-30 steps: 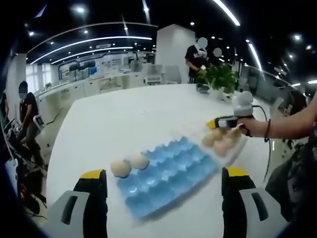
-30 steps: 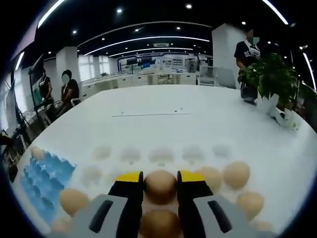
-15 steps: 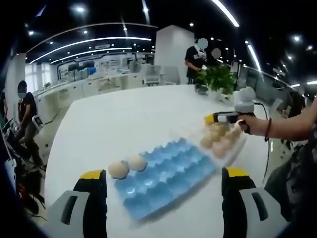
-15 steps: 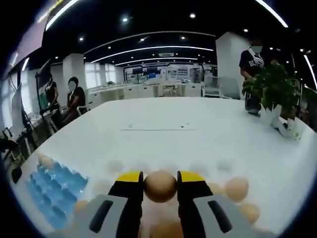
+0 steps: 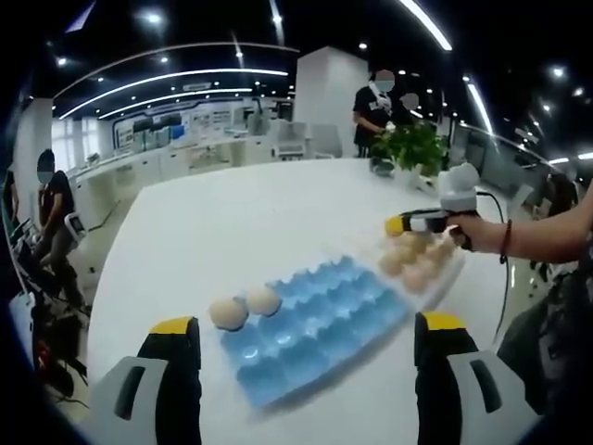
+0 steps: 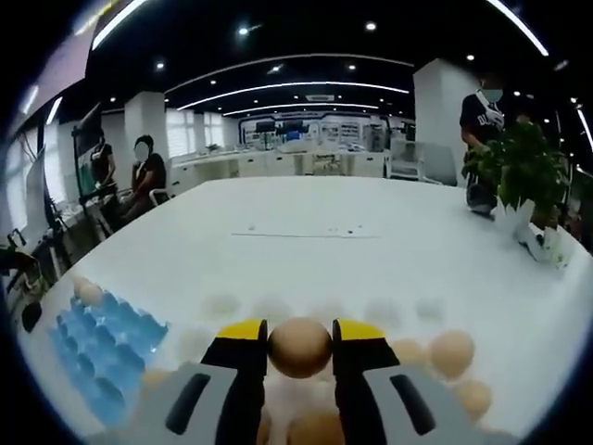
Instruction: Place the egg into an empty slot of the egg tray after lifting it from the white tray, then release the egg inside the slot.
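Left gripper view: left gripper (image 5: 306,371) low in the foreground, jaws spread wide, nothing between them. Beyond the tips, blue egg tray (image 5: 315,326) flat on the white table (image 5: 232,222), two eggs (image 5: 245,307) seated side by side in its far-left corner, every other slot bare. Past the blue tray's far end, white tray (image 5: 443,275) with several more eggs; right gripper (image 5: 408,225) above it, carried by a person's hand (image 5: 471,230), wrist banded. Potted plant (image 5: 412,146) farther back near the table's edge; people standing behind.

Right gripper view: yellow-tipped jaws closed snugly on a single egg (image 6: 299,347), pinched at its sides, held above the white tray's (image 6: 306,311) shallow dimples. Loose eggs remaining below and to the right. Blue egg tray off at the lower left, well apart from the held egg, one egg visible at its far corner.

Risks, as a judgement: grip on a smooth curved shell by two narrow pads, so a jolt during the crossing likely to let it slip or rotate out; too hard a squeeze likely to crack it. Lowering over an already filled corner slot, or onto a ridge between slots, likely to leave it rolling. Opening the jaws too high above the slot likely to drop and break it.
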`<state>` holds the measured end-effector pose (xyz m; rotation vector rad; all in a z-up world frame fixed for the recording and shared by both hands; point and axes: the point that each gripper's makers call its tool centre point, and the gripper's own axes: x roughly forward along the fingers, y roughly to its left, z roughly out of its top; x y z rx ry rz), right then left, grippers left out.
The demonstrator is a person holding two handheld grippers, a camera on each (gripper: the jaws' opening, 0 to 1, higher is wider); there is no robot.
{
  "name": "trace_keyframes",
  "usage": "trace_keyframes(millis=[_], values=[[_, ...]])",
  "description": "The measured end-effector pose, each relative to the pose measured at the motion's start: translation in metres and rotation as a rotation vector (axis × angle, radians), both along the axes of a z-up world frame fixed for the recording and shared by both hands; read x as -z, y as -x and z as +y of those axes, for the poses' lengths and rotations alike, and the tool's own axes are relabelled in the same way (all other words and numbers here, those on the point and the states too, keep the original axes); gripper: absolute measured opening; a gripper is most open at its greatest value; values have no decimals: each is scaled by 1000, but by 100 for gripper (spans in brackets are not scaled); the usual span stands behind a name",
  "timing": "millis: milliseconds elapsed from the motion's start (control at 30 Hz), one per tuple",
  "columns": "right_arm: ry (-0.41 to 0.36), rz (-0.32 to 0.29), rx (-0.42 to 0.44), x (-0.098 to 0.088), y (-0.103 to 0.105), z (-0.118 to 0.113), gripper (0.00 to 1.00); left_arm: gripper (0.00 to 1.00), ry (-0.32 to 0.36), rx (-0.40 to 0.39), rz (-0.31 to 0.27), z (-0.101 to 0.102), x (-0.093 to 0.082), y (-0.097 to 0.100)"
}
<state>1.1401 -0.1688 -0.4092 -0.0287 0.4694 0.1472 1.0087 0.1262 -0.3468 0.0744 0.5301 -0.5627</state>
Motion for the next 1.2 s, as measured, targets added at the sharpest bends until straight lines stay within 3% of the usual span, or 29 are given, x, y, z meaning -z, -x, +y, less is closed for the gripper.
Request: trace_keyframes(millis=[67,400,1200], values=[[-2,32,4,8,3,0,29,98,1,5,1,-2,0,0],[-33,53,4,11,1,0,30,97,0,13,-3,-6,-1,-1],[-43,23,-2,0,0,4,29,97,-4,15,-11,-6,-3,0]])
